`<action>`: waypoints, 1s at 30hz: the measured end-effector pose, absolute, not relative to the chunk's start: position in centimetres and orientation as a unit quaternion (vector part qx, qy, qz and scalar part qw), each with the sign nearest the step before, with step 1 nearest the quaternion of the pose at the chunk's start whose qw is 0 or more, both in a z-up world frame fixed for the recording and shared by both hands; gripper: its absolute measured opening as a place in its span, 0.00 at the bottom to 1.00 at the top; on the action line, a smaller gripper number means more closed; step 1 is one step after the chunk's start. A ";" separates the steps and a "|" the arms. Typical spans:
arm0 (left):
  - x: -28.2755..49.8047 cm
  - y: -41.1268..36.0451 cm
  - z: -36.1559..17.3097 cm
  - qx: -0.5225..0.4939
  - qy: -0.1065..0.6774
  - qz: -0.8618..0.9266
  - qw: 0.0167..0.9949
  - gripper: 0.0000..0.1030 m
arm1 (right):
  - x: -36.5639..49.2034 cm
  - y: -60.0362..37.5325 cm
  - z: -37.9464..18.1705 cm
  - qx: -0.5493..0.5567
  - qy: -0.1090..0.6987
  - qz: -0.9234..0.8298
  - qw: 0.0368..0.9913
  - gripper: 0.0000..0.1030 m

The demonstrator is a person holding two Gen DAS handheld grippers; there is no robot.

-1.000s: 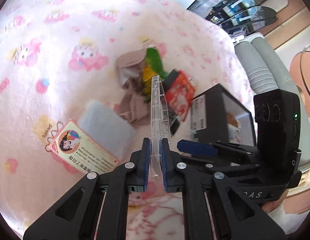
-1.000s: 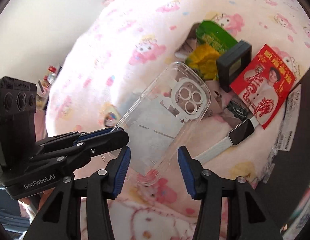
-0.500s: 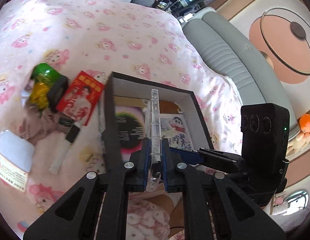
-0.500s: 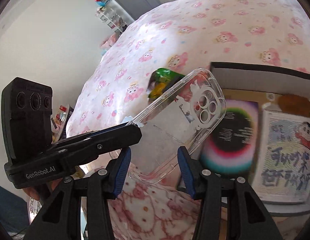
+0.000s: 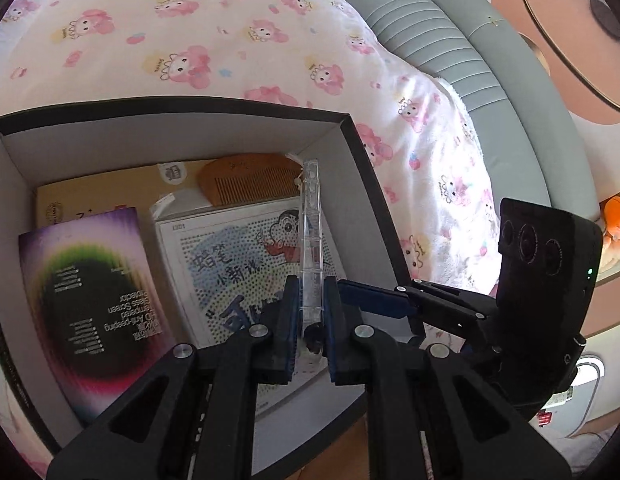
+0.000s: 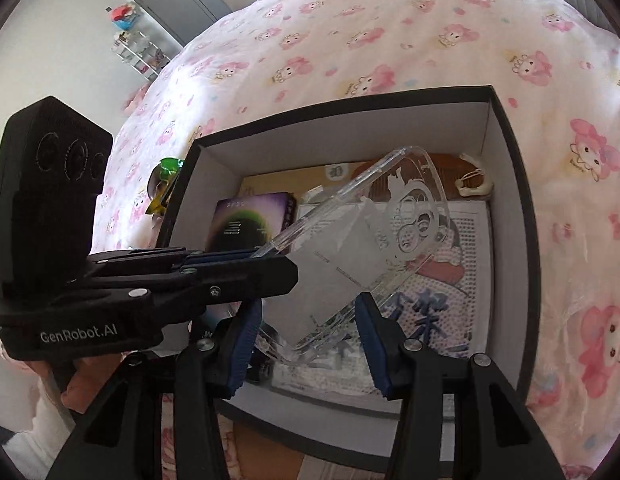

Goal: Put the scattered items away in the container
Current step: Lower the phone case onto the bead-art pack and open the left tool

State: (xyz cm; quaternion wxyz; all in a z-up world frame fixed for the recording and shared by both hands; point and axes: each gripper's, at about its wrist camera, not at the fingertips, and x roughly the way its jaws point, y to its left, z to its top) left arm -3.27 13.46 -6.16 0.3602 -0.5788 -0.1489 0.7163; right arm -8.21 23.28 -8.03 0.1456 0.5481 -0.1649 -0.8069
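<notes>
One clear phone case point(image 6: 362, 256) was clamped edge-on in left gripper point(image 5: 310, 312), long axis pointing away, above black box point(image 5: 362, 184); right gripper point(image 6: 308, 336) jaws apart, w/ case end between.

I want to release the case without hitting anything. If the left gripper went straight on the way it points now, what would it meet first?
Probably the cartoon-printed pack lying flat in the black box. The left gripper, shut on the clear phone case, points down into the box over it. Depth is hard to judge.
</notes>
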 end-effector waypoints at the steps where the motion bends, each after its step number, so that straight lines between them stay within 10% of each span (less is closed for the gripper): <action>1: -3.3 13.6 -6.3 -0.580 -0.149 0.716 0.359 0.10 | -8.1 23.8 -8.3 0.546 -0.172 -0.807 0.144 0.44; 30: -5.5 13.1 -9.8 -0.626 -0.142 0.707 0.298 0.31 | -8.8 24.2 -12.0 0.582 -0.164 -0.790 0.099 0.42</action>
